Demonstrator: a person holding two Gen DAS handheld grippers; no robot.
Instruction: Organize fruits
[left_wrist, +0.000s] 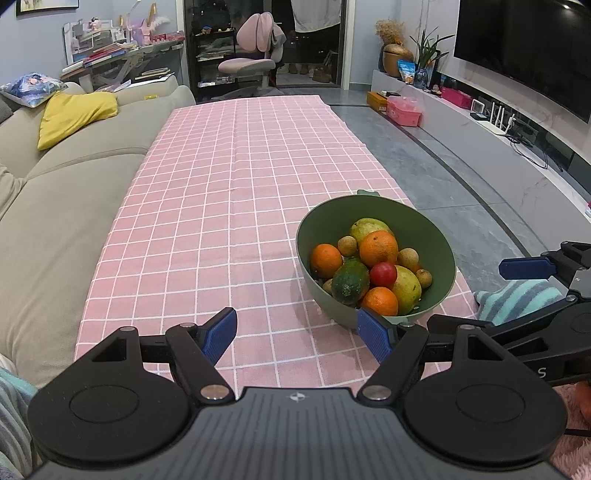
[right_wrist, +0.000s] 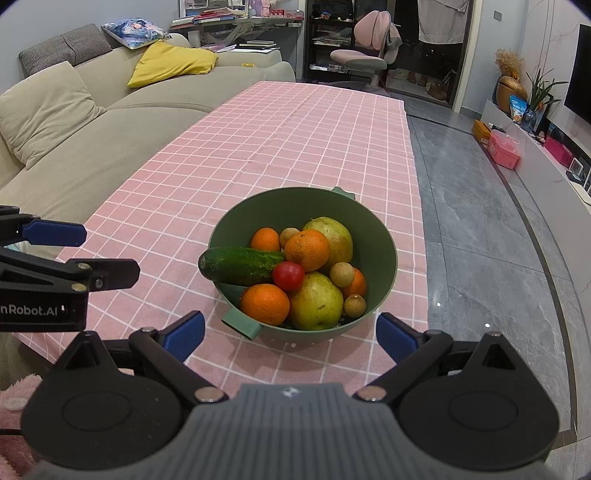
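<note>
Your left hand-held gripper (left_wrist: 297, 334) hovers low over the surface (left_wrist: 221, 184), its blue ribbed pads spread wide with nothing between them; the right hand-held gripper (right_wrist: 290, 334) is likewise spread apart and empty, facing the bowl (right_wrist: 384, 236) head-on. The surface wears a pink cloth printed with a white grid, slightly creased along a fold line. The bowl is a smooth, matte green, round and deep, with a flat tab handle (right_wrist: 242, 325) on the near rim and another on the far rim. It sits toward the right edge of the cloth, just ahead of both of your grippers. Inside you have a heap of fruit: dimpled oranges (right_wrist: 265, 304), two large yellow-green pear-like fruits (right_wrist: 316, 306), a glossy red tomato (right_wrist: 289, 276), several small tan round ones (right_wrist: 342, 274), and a bumpy dark green cucumber (right_wrist: 240, 266) lying across the pile with one end poking over the left rim. A beige fabric sofa (right_wrist: 110, 122) runs along the left side
</note>
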